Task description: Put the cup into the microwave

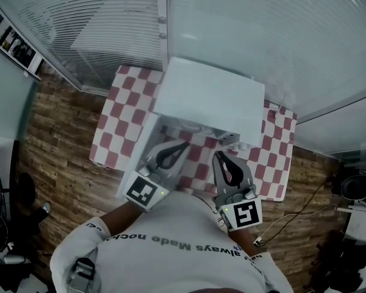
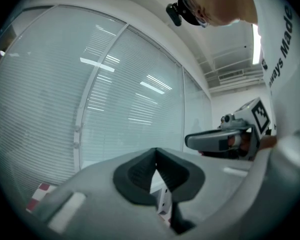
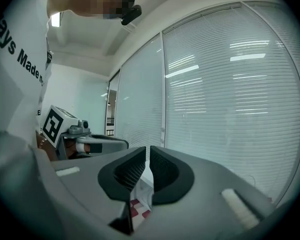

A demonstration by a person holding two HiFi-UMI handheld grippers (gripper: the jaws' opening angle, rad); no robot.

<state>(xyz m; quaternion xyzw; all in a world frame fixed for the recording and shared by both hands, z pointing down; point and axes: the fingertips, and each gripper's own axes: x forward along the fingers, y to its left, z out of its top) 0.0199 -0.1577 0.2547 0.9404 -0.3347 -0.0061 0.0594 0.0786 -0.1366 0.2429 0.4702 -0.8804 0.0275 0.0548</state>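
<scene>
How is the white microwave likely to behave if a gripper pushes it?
The microwave is broad and boxy, so it is probably heavy and hard to tip. It stands on a checkered tablecloth, which might slide or wrinkle under it.

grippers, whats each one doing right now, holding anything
Left gripper: closed, holding nothing.
Right gripper: closed but for a thin slit, holding nothing.

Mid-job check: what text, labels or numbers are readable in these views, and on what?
"always Made": on the person's white shirt, upside down in the head view; neighbouring words unreadable.
"ways Made": same print, cropped, in the left gripper view.
"ays Made": same print, right gripper view.
Left marker cube and right marker cube: coded squares, no words.
Microwave: no label readable.
</scene>
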